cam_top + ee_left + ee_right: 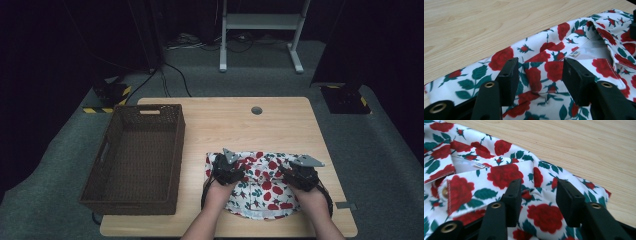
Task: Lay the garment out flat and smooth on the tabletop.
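Folded rose-print garment (260, 187) lying on the near right part of the wooden tabletop (225, 120), close to its near edge. The fabric is white with red roses and green leaves; the collar opening with a small label (577, 53) faces the far side, between the two tools.

Left tool (227, 172): set on the left portion of the garment, held by the person's left hand (217, 192). In the left gripper view its two black jaws stand apart, released, with a raised fold of the cloth lying in the gap between them; the jaw tips rest at the fabric surface without pinching it.

Right tool (300, 175): set on the right portion of the garment, held by the right hand (312, 197). In the right gripper view its jaws likewise stand apart, released, straddling a wrinkle of the cloth near the garment's right edge; a brass snap (445, 192) shows on the placket to the left of the jaws.

Woven brown basket (137, 155): rectangular, standing on the left part of the tabletop, well apart from the garment. A round cable hole (256, 110) lies near the far edge.
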`<state>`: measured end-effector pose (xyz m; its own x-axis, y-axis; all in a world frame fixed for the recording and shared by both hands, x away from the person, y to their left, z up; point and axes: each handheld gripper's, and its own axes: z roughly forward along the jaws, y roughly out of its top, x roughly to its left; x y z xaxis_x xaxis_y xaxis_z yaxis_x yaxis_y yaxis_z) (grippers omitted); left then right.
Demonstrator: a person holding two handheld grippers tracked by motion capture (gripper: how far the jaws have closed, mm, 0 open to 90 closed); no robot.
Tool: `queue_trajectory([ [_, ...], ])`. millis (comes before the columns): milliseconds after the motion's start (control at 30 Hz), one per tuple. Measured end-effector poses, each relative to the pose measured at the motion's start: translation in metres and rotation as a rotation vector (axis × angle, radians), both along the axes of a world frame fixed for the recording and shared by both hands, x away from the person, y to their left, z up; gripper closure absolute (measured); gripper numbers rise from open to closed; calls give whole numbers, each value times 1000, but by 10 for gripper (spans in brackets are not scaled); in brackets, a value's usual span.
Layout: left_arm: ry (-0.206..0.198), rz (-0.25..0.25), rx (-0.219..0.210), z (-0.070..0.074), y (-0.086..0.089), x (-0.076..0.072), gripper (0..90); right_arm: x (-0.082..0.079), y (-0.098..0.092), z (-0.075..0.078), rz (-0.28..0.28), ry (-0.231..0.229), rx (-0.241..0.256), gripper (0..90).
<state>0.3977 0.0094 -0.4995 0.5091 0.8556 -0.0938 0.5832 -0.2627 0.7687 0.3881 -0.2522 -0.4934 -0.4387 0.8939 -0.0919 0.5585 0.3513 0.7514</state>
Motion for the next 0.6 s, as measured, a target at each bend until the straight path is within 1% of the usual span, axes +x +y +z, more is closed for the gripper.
queue_trajectory([
  [167,36,3,20,-10,-4,5,464,9,11,-5,6,25,-6,522],
  [233,48,2,19,-13,-4,5,463,13,15,-8,11,36,-11,514],
  [400,67,-3,18,-18,-6,5,461,20,20,-16,4,75,-7,505],
  [500,70,-9,17,-20,-6,5,478,21,23,-19,13,92,-9,502],
  [600,77,-11,11,-23,-7,4,487,21,24,-22,13,99,-14,500],
])
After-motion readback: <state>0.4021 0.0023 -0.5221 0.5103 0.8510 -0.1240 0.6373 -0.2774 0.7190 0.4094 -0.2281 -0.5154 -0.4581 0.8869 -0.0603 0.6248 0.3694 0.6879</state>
